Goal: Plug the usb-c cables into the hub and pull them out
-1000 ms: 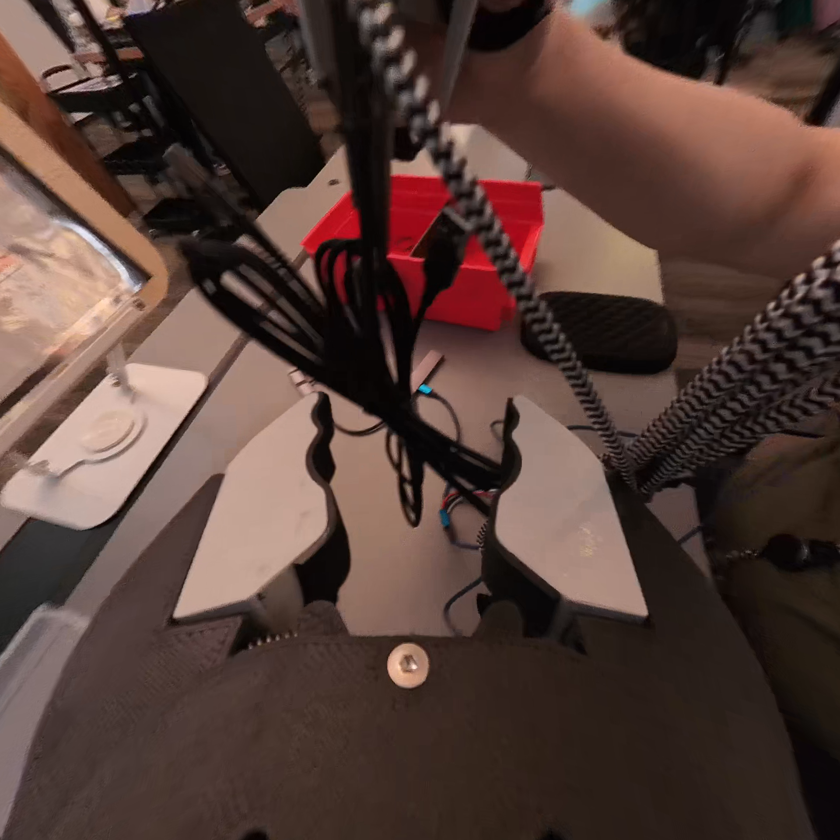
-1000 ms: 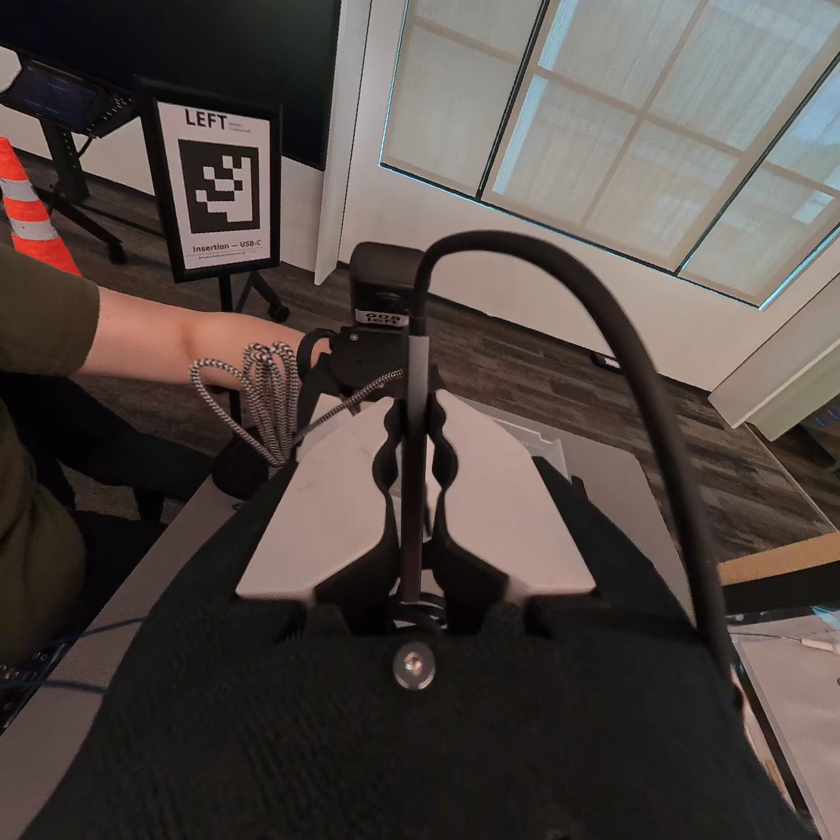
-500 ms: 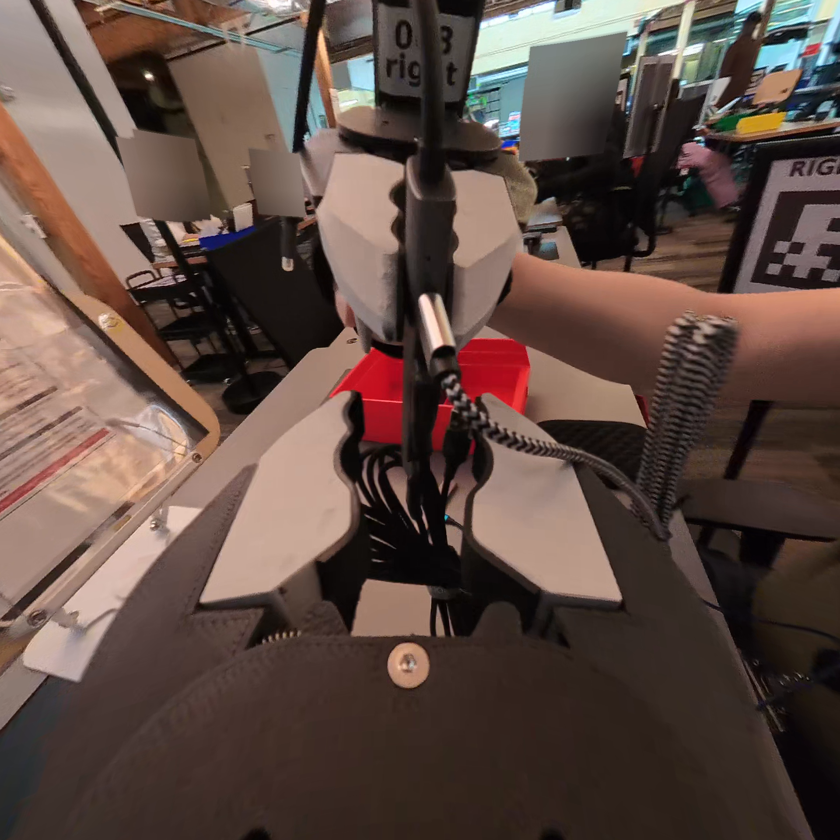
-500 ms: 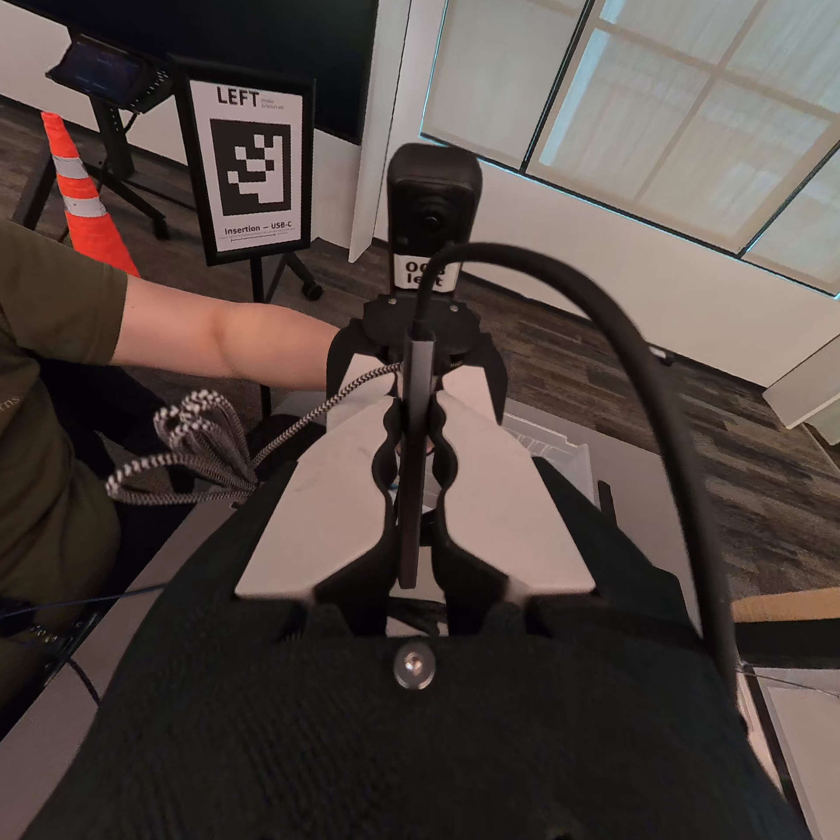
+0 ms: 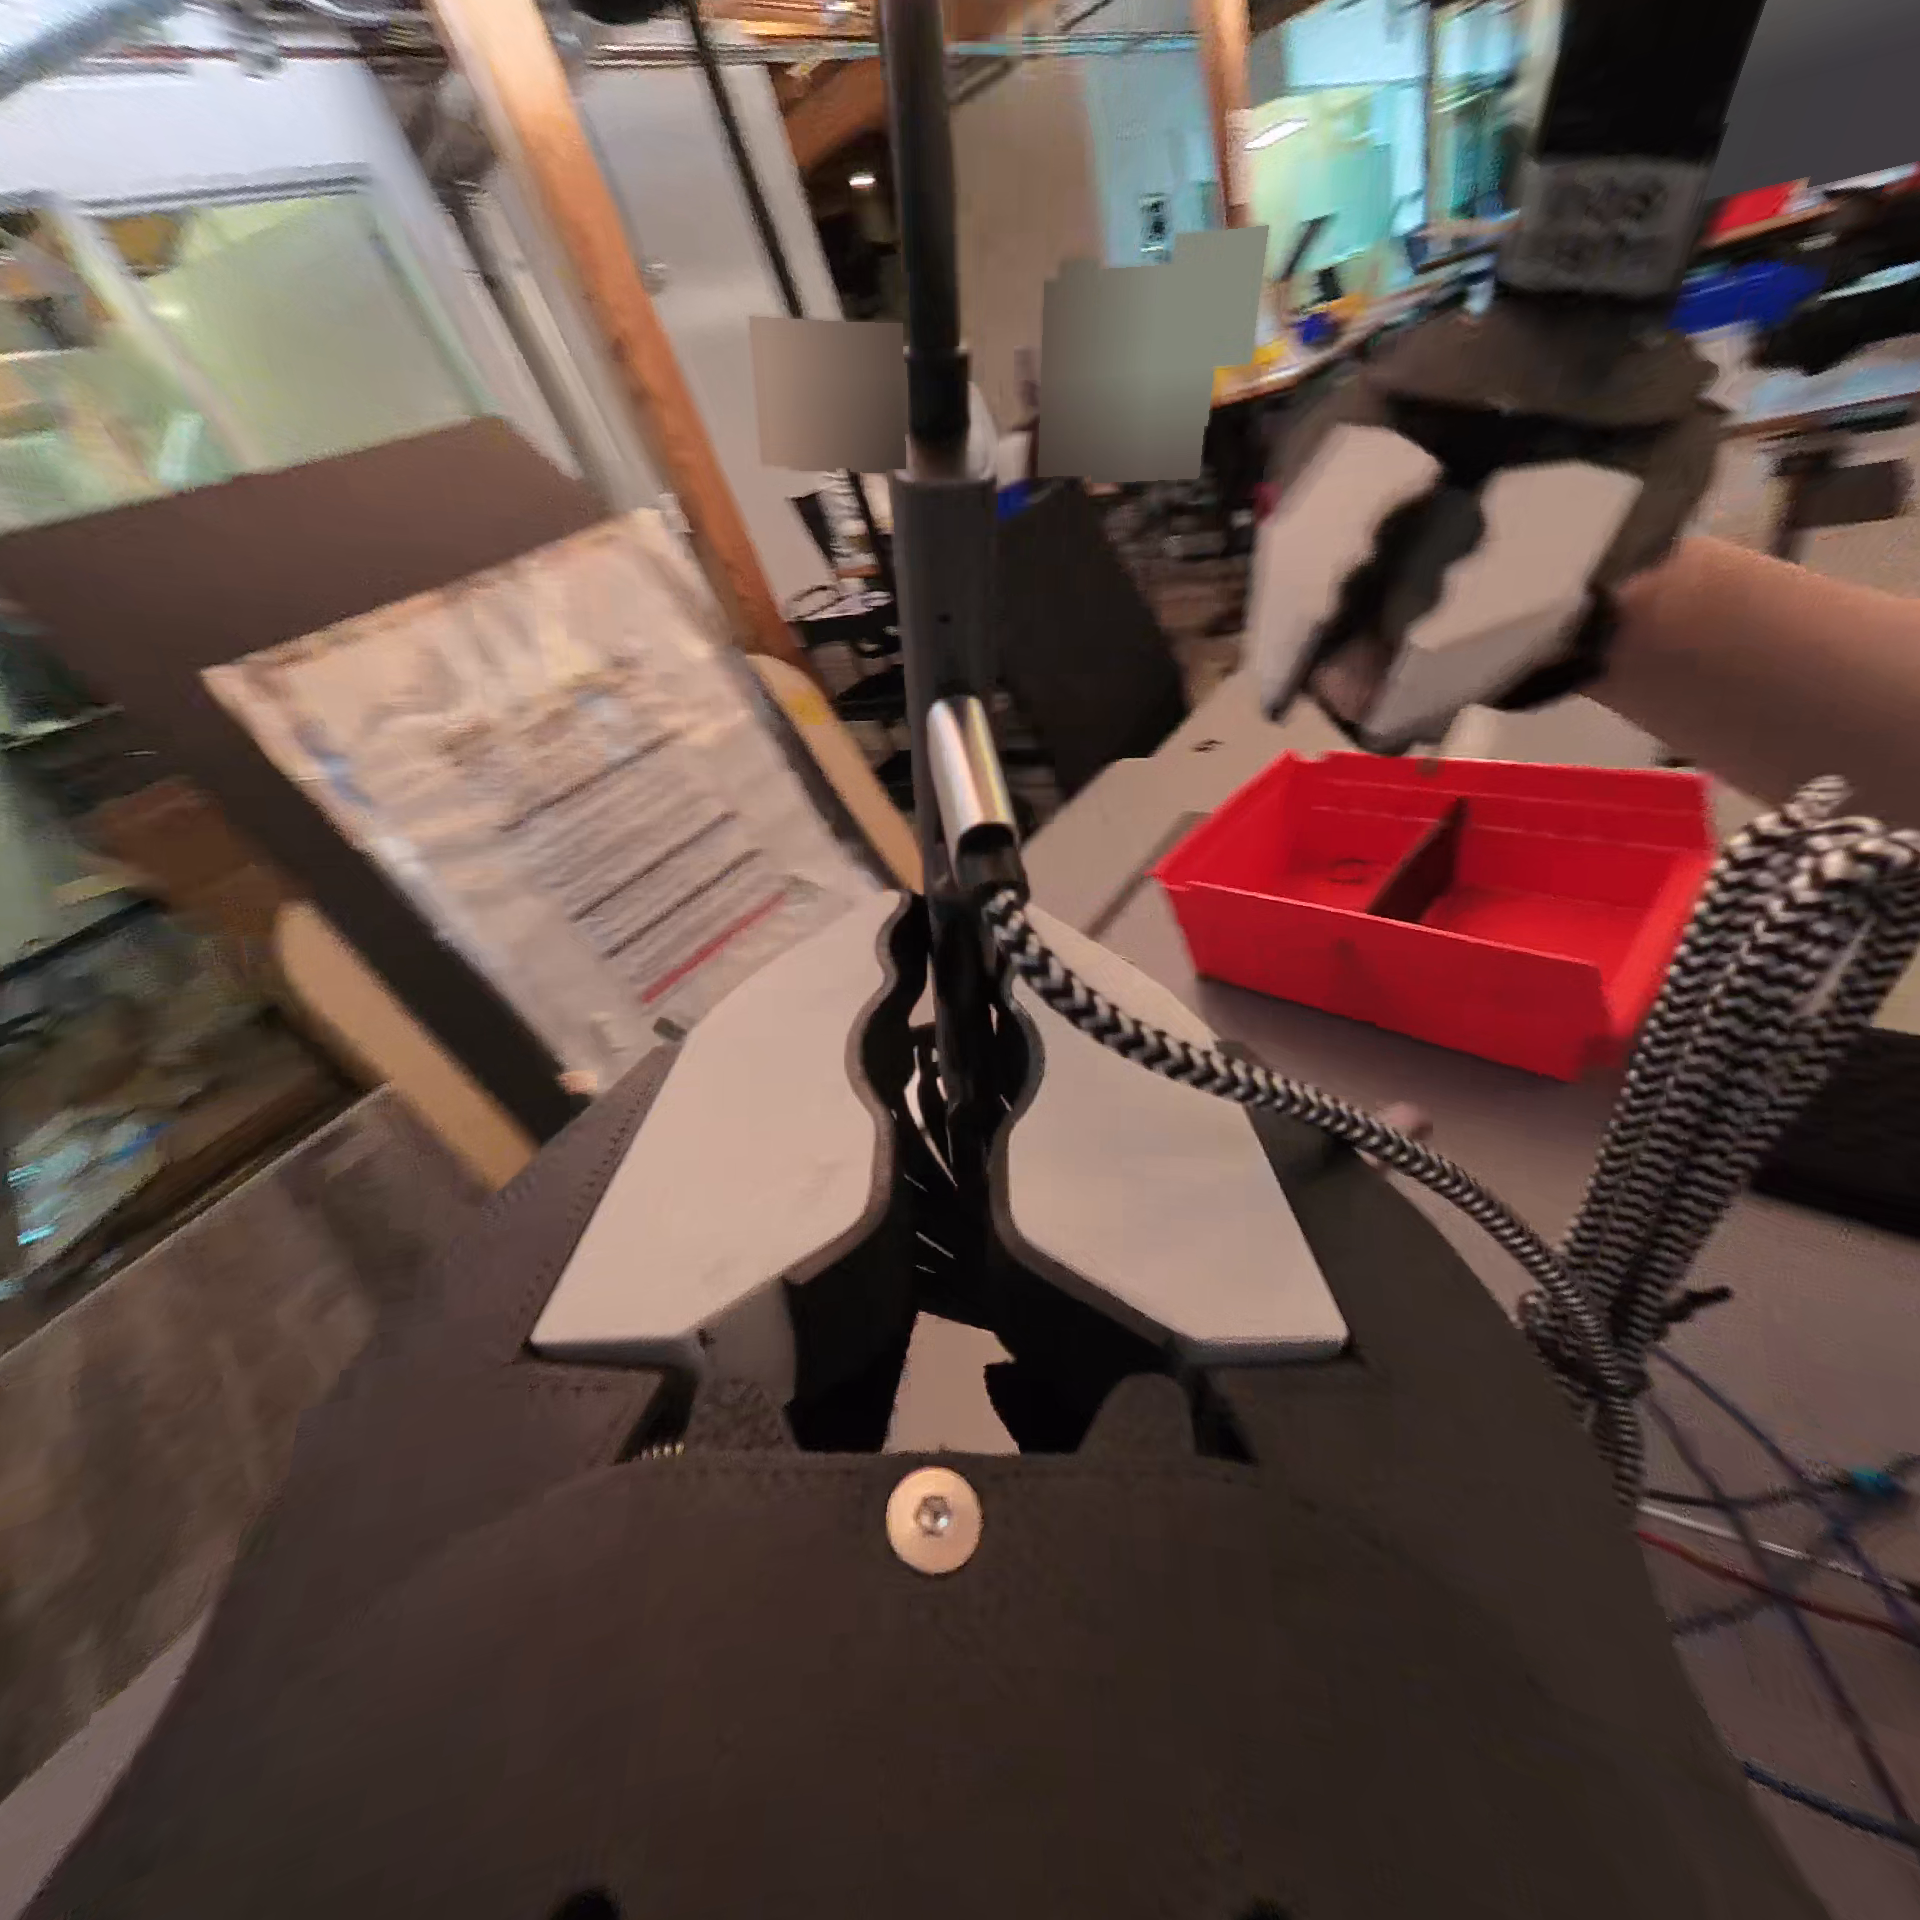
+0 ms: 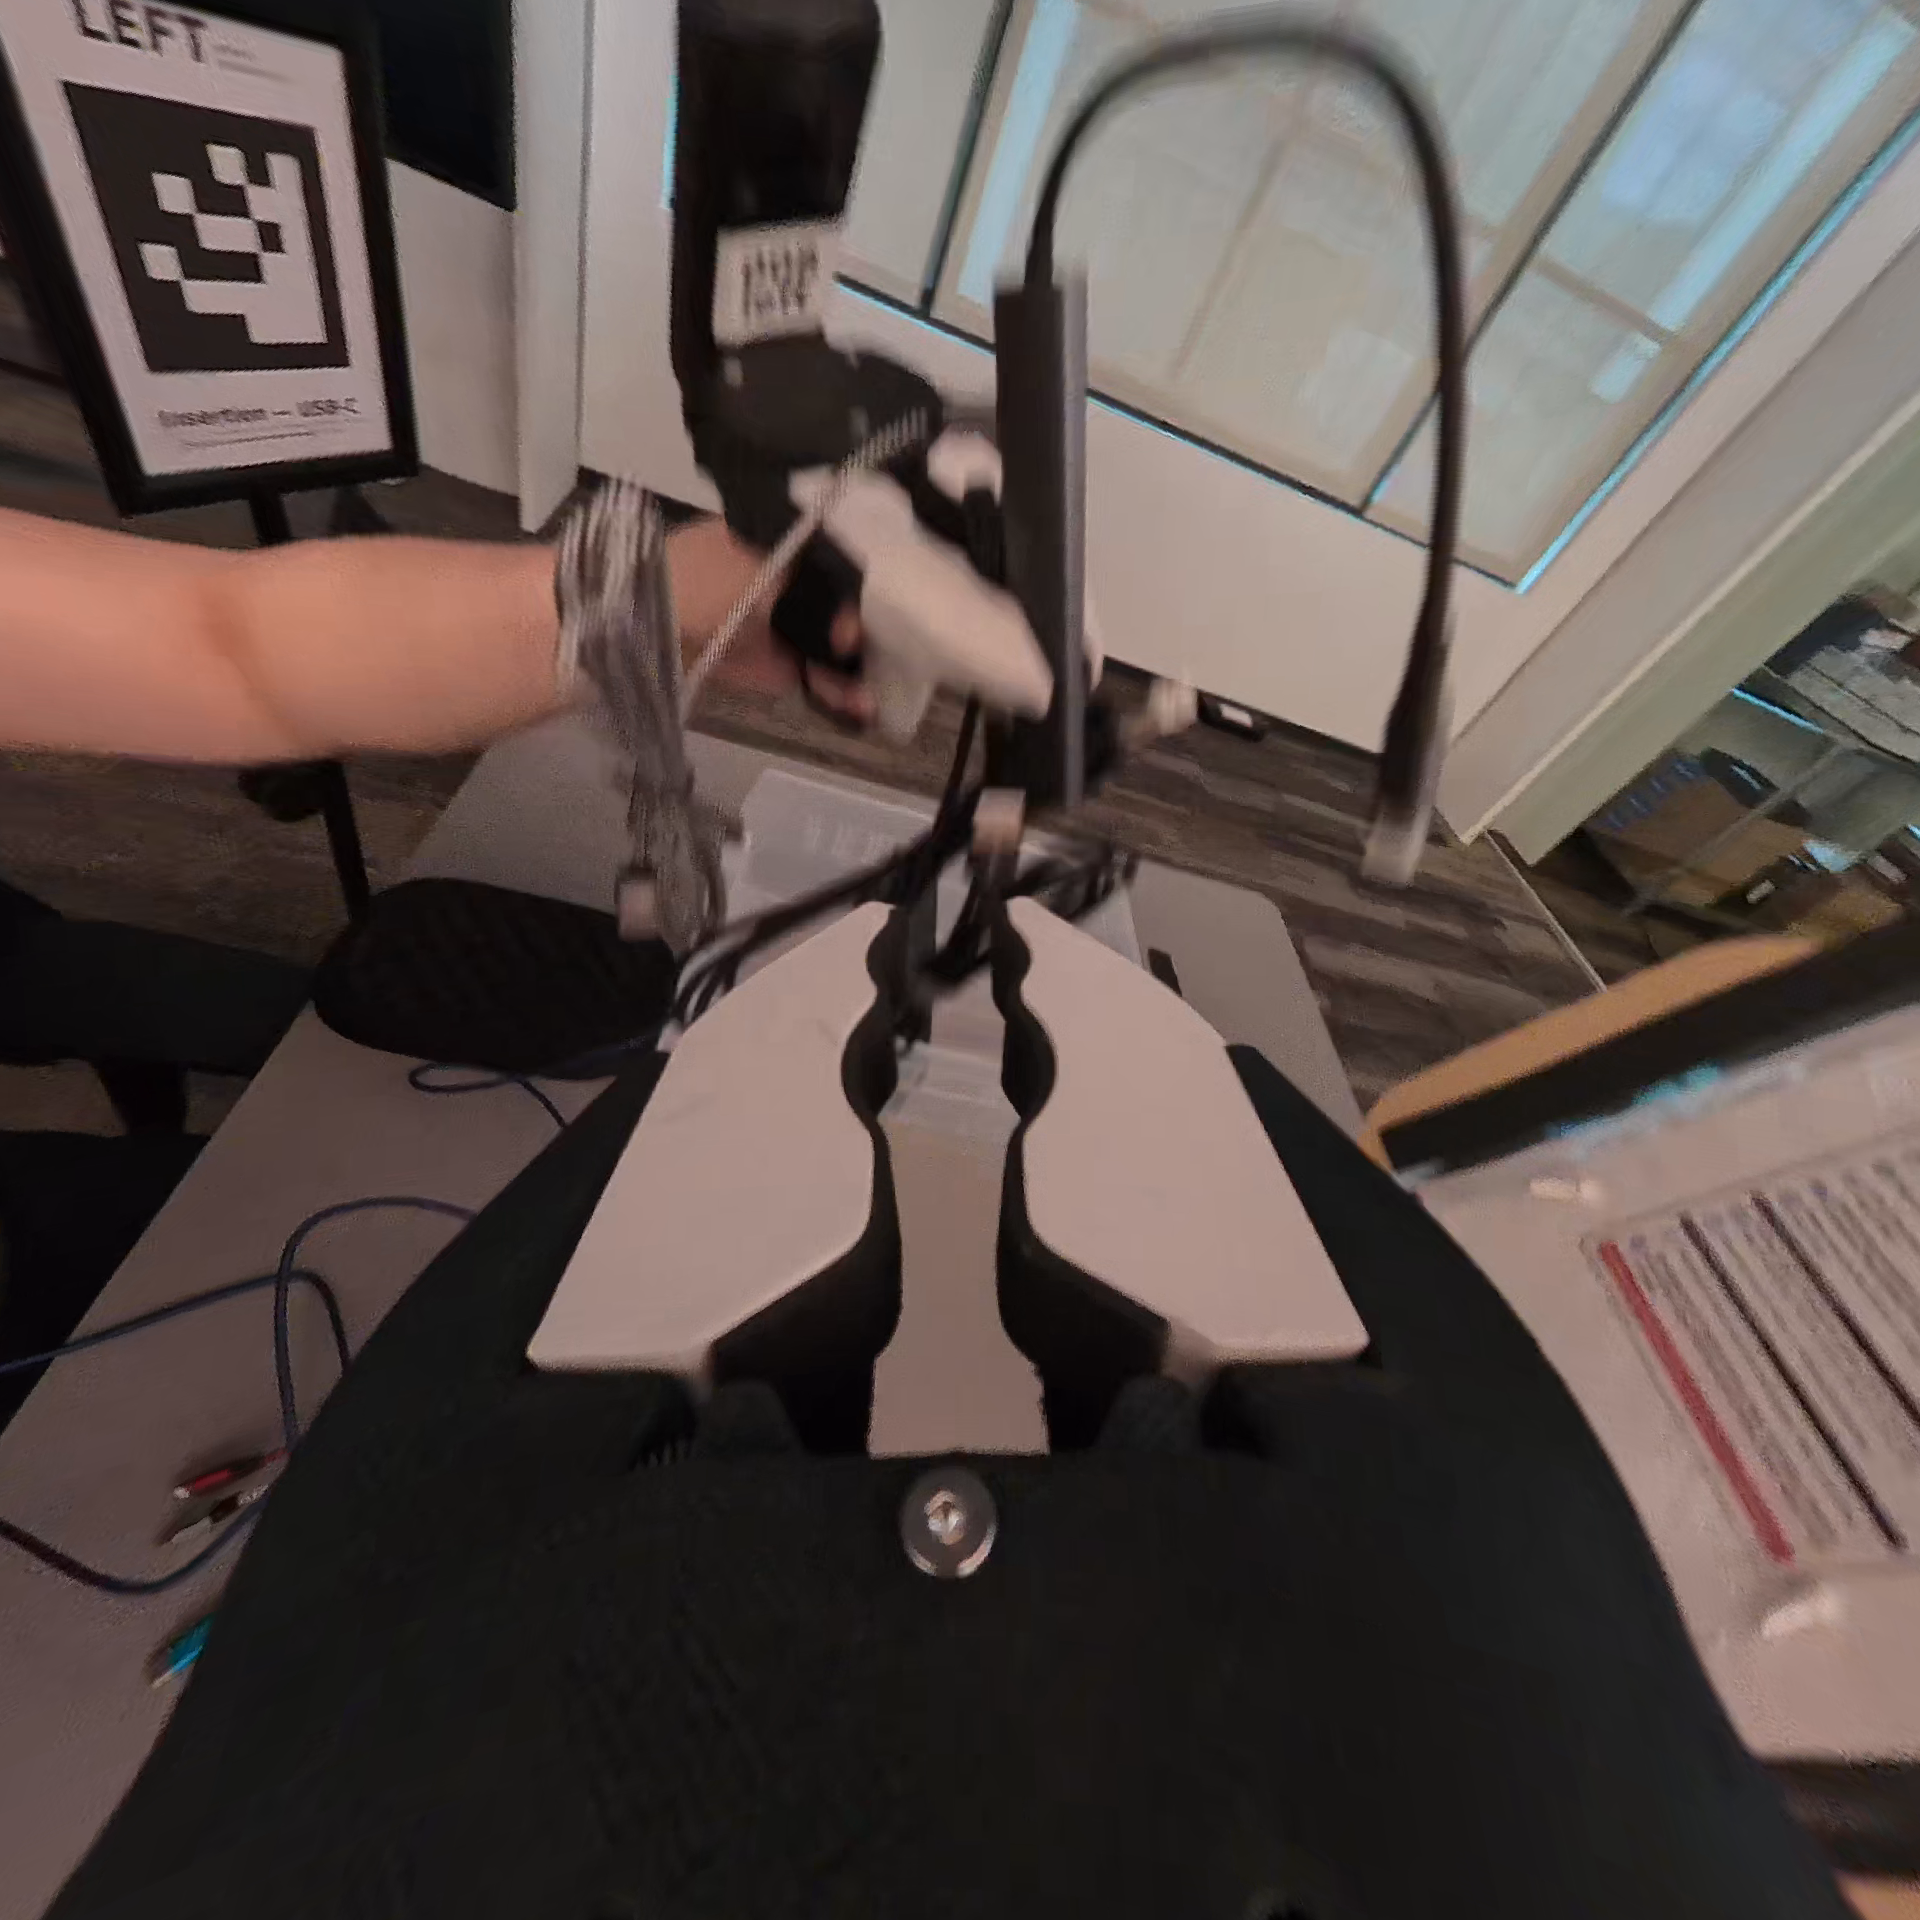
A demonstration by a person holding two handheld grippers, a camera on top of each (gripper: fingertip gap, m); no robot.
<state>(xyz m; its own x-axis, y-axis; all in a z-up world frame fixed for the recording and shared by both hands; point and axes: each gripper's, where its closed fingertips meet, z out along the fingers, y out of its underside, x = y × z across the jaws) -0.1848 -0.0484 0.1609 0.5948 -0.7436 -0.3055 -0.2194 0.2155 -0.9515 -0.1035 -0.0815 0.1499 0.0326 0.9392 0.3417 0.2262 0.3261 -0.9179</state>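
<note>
My left gripper (image 5: 958,935) is shut on the lower part of the slim grey hub (image 5: 940,603), which stands upright above its fingertips. A silver usb-c plug (image 5: 971,779) leans against the hub's side. Its black-and-white braided cable (image 5: 1278,1091) runs right over my finger to a hanging coil (image 5: 1766,987). My right gripper (image 6: 948,925) is open and empty, a short way from the hub (image 6: 1039,520). It also shows in the left wrist view (image 5: 1340,717). The left gripper's fingers (image 6: 925,613) hold the hub, and the hub's own black lead (image 6: 1444,416) arcs over.
A red divided bin (image 5: 1403,977) sits on the grey table (image 5: 1455,1195). A black wrist rest (image 6: 488,966) and loose thin wires (image 6: 301,1299) lie on the table. A bundle of black cables (image 6: 831,894) hangs under the hub. A framed printed sheet (image 5: 540,810) stands at the left. Left tips to right tips: about 9 centimeters.
My left gripper has closed on the hub. My right gripper has let go of the hub, opened and drawn back to the side. Both views are blurred by motion.
</note>
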